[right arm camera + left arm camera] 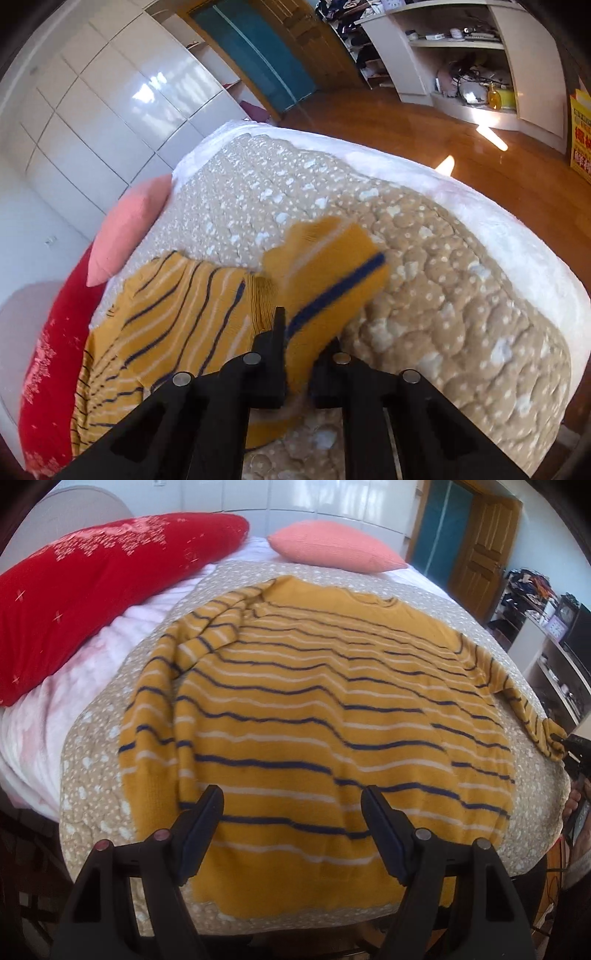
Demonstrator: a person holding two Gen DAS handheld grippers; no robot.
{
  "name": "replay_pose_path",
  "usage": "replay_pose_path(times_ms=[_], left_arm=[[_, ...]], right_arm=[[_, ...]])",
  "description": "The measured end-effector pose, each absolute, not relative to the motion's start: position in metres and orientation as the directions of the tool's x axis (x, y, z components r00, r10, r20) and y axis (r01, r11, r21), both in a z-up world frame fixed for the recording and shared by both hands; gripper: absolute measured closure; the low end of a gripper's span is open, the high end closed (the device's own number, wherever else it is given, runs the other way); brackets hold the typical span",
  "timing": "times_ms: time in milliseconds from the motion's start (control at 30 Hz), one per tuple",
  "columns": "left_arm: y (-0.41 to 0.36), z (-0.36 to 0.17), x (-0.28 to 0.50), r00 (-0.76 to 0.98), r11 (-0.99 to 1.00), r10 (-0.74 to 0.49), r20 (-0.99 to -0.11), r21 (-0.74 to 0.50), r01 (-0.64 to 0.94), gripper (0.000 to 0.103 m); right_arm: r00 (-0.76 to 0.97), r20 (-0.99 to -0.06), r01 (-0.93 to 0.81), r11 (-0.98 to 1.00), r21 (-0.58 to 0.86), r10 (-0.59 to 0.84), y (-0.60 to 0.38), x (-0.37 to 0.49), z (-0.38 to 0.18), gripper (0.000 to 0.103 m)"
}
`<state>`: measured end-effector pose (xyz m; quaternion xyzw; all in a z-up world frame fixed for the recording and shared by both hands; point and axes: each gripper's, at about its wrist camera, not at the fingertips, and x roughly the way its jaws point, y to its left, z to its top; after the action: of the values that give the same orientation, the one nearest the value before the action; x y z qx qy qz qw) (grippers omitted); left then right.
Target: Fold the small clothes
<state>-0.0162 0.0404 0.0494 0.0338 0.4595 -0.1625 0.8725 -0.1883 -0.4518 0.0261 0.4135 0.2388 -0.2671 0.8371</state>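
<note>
A mustard-yellow striped sweater (325, 709) lies spread flat on a beige dotted quilt (92, 775) that covers the bed. In the left wrist view its hem is at the near edge of the quilt and its neckline points away, toward a coral pillow (332, 548); the long axis of the body runs from near to far, with the navy and white stripes crossing it. One sleeve (192, 653) is folded in along the left side of the body. The other sleeve (524, 709) stretches out to the right, close to the quilt's right edge.

A red cushion (92, 590) lies on the white blanket to the left, well apart from the sweater. Bare quilt is open around the neckline and, in the right wrist view, across a wide stretch to the right of the cuff up to the bed's white border (498, 229); beyond that is wooden floor (443, 140).

The left claw (291, 808) hovers over the hem, released, nothing between its fingers. The right claw (306, 332) is clenched on the cuff of the outstretched sleeve, which rises above the fingertips.
</note>
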Motion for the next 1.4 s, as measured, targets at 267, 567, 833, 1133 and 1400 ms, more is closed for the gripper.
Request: replay_pose_path(times_ms=[267, 567, 833, 1133, 1400], left_arm=[[0.014, 0.054, 0.010, 0.571, 0.925, -0.310, -0.761, -0.100, 0.368, 0.023], [0.023, 0.066, 0.071, 0.709, 0.929, -0.366, -0.603, -0.200, 0.311, 0.021], [0.126, 0.062, 0.091, 0.816, 0.938, -0.295, -0.498, -0.312, 0.149, 0.014], [0.192, 0.043, 0.108, 0.798, 0.858, -0.328, -0.506, -0.513, 0.027, 0.010], [0.207, 0.042, 0.108, 0.799, 0.830, -0.351, -0.488, -0.557, 0.025, 0.010]], right_arm=[[0.742, -0.581, 0.665, 0.474, 0.577, -0.334, -0.471, -0.214, 0.069, 0.094], [0.779, -0.596, 0.554, 0.660, 0.507, -0.196, -0.391, -0.105, 0.122, 0.094], [0.780, -0.613, 0.275, 0.813, 0.513, 0.123, -0.259, 0.061, 0.124, 0.094], [0.721, -0.687, 0.128, 0.957, 0.260, 0.091, -0.091, 0.199, 0.093, 0.091], [0.666, -0.676, -0.074, 0.930, 0.361, 0.315, -0.040, 0.219, 0.088, 0.047]])
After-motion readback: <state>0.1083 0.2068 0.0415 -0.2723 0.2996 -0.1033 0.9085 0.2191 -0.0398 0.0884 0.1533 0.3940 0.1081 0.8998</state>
